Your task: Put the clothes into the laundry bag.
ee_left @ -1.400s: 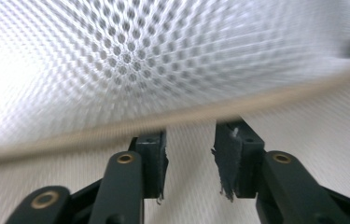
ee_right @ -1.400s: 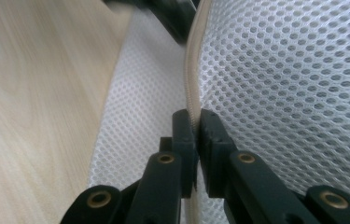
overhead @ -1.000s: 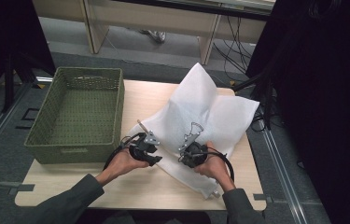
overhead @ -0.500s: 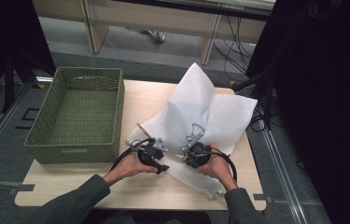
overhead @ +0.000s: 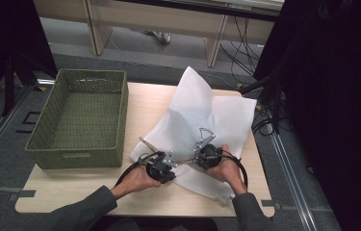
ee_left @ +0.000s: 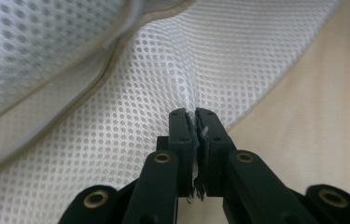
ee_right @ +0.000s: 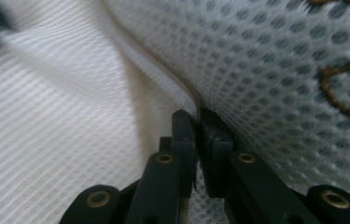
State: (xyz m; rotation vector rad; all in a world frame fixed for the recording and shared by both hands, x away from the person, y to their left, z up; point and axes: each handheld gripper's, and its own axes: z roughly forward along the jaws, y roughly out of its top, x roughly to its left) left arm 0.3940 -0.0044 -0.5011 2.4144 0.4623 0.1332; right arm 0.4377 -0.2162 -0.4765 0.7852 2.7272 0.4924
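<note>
Now white mesh cloth (overhead: 202, 120) peaking away, left gripper (ee_left: 195, 116) just clamped, right gripper (ee_right: 198, 116) clamped.

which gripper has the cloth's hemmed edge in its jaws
The right gripper: its jaws pinch the white mesh cloth on its seamed border. The left gripper is shut on plain mesh.

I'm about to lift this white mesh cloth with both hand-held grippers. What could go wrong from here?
1. The left hand-held gripper has just closed on only a thin pinch of the white mesh cloth, so it may slip out.
2. The right hand-held gripper clamps the cloth at a seam; uneven pulling could strain it.
3. The cloth's far corner stands up in a loose peak and could flop out of shape when lifted.
</note>
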